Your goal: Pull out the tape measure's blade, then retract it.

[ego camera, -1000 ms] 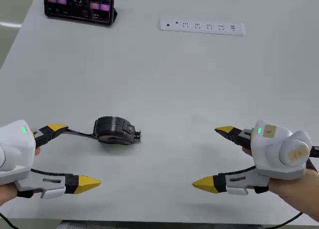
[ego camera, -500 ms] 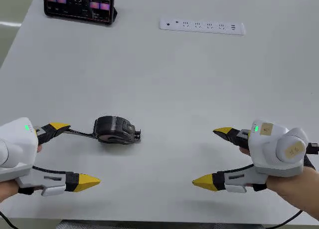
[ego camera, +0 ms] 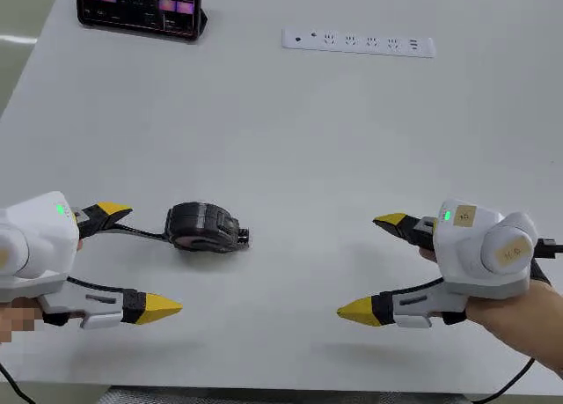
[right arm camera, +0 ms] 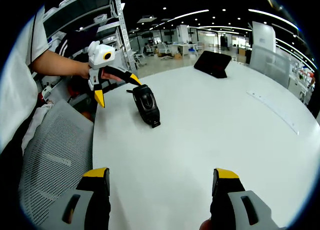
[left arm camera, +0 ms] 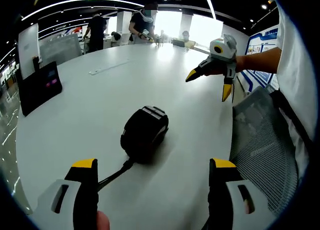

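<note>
Tape measure [ego camera: 204,227] lies just ahead of left tool [ego camera: 155,259], far from right tool [ego camera: 356,266]; both gape wide, empty.

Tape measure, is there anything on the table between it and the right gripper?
Nothing visible: bare table lies between the right gripper and the tape measure. The left gripper is on the tape measure's far side, by its strap. The power strip and tablet sit far back.

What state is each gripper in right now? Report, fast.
Left gripper: open, holding nothing; the black round tape measure lies just ahead of its jaws.
Right gripper: open, holding nothing.
</note>
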`<state>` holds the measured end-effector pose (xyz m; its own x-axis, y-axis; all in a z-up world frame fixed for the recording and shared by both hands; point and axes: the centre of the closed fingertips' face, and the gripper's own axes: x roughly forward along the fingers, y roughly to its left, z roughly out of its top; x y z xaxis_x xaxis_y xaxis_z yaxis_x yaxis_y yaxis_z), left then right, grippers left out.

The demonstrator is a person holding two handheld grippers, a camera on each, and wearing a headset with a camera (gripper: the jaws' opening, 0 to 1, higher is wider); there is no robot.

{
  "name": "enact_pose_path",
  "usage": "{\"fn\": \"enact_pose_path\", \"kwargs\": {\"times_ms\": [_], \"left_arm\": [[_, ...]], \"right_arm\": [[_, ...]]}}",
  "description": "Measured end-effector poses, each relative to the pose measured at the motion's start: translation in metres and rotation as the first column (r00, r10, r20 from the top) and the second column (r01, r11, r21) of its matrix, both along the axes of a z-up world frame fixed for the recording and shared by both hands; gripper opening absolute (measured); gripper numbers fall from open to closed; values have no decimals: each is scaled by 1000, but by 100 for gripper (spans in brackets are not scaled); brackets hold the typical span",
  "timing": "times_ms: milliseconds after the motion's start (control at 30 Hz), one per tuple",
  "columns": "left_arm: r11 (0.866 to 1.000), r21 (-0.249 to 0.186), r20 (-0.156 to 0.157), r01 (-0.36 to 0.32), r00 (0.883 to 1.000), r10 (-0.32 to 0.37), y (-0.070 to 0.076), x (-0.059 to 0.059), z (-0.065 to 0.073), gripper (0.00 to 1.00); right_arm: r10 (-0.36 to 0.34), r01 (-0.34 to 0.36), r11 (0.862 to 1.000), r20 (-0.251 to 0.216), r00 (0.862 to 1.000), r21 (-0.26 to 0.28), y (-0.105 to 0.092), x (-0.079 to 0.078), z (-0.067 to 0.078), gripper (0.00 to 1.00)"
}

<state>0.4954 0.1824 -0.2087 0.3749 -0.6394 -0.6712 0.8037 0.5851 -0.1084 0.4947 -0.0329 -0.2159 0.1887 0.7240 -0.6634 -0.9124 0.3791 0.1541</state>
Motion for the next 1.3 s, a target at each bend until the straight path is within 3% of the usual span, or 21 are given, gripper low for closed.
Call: {"fn": "enact_pose_path", "kwargs": {"times_ms": [500,900,1300], "left_arm": [[997,56,1,55,998,-56,-3,16,-2,85],[988,111,-13,103,995,-102,-4,23,-8,73],[977,158,-39,144,989,-139,-8,31,-14,60]], "right_arm": [[72,-72,997,26,997,-20,13,17,-1,83],[142,-141,989,41,989,-40,27,23,-3,82],[168,-167,985,41,985,-32,37,27,-3,82]]}}
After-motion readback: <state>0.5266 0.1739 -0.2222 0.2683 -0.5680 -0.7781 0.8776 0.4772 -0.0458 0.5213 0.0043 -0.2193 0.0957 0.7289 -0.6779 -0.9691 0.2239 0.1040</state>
